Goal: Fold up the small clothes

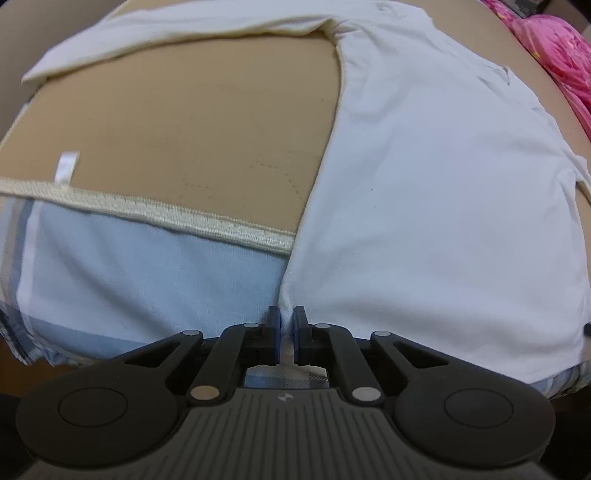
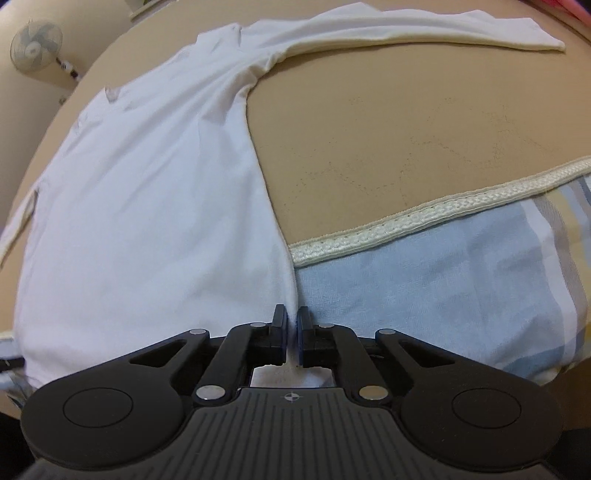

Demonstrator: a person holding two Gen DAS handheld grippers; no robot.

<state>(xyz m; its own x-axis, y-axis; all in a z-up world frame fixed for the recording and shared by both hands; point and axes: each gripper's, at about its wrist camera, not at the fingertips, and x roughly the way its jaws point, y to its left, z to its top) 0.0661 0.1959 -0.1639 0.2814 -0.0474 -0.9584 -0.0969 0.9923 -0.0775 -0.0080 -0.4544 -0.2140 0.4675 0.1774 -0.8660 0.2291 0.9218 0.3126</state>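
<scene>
A white long-sleeved shirt (image 1: 424, 203) lies flat on a tan mattress top (image 1: 203, 122), its hem hanging over the near edge. In the left wrist view my left gripper (image 1: 287, 325) is shut on the hem's left corner, with white cloth pinched between the pads. One sleeve (image 1: 166, 29) stretches away to the left. In the right wrist view the same shirt (image 2: 147, 203) fills the left half. My right gripper (image 2: 292, 325) is shut on the hem's right corner. The other sleeve (image 2: 406, 29) runs off to the right across the mattress top (image 2: 406, 129).
A cream piped seam (image 1: 166, 210) (image 2: 424, 214) marks the mattress edge, with a light-blue checked sheet (image 1: 129, 273) (image 2: 443, 277) below it. Pink patterned fabric (image 1: 554, 48) lies at the far right. A wall fan (image 2: 35, 46) hangs beyond the bed.
</scene>
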